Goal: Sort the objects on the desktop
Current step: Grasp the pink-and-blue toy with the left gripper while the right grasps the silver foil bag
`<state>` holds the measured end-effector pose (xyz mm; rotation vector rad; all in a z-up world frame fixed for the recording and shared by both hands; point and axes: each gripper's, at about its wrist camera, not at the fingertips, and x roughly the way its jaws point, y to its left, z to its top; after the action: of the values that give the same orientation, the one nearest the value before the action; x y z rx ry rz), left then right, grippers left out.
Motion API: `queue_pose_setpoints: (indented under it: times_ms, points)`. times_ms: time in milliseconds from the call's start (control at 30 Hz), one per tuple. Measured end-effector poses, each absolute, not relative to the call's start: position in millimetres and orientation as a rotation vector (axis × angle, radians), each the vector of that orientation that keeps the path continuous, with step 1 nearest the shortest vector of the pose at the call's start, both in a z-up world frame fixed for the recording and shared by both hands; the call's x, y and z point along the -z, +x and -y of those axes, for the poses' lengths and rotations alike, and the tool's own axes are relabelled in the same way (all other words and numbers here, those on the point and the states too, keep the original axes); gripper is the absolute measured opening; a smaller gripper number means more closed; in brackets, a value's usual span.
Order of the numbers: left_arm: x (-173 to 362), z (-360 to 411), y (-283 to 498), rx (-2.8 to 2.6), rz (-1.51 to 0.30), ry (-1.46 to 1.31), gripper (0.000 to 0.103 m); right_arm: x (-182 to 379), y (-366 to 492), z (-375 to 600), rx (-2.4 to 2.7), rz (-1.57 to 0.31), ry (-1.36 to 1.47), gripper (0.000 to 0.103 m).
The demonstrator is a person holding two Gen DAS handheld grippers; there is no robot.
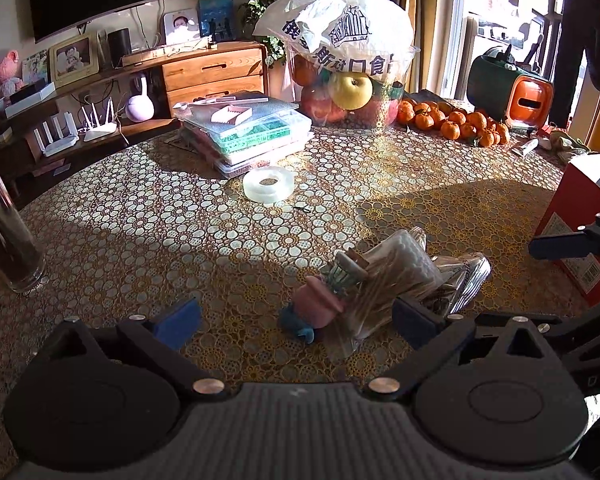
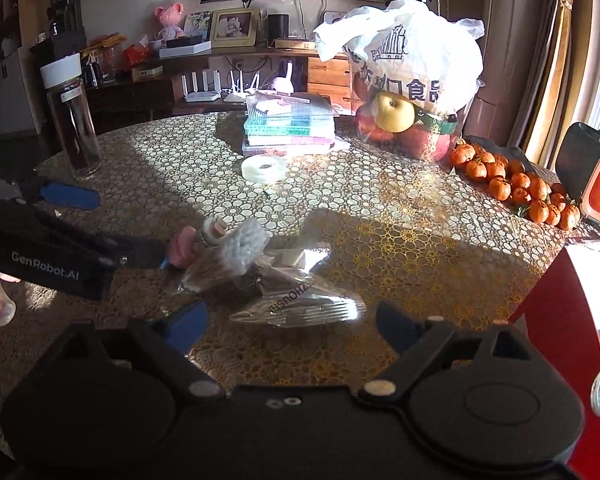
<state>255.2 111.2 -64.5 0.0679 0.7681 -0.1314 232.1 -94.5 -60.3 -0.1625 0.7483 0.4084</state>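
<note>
Packets (image 2: 300,304) between open fingers (image 2: 188,326)

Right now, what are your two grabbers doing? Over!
Both open: left gripper, right gripper. Nothing held. Clear packets and pink toy between them. Red box beside right.

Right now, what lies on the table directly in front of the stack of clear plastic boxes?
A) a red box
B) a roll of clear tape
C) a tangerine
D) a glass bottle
B: the roll of clear tape lies flat just in front of the stacked plastic boxes on the table.
</note>
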Motion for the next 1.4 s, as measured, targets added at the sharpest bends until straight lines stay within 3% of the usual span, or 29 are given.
queue_pose_setpoints:
  times_ms: [633, 867, 1067, 1400]
  points:
    - [102.7, -122.3, 296.8, 0.135, -0.827, 0.008, 0.102, 99.0, 277.3, 79.0, -0.431, -0.770, -0.177, 0.089]
    - [107.5, -125.6, 303.6, 0.153, -0.824, -0.045, 0.102, 107.5, 284.6, 76.8, -0.462, -0.787, -0.146, 0.076]
    - [110.2, -127.5, 305.7, 0.169, -0.814, -0.063, 0.101, 110.6, 282.3, 77.1, -0.467, -0.779, -0.142, 0.074]
    - [107.1, -127.5, 304.7, 0.226, -0.810, -0.123, 0.072, 110.6, 282.5, 77.8, -0.450, -0.776, -0.130, 0.067]
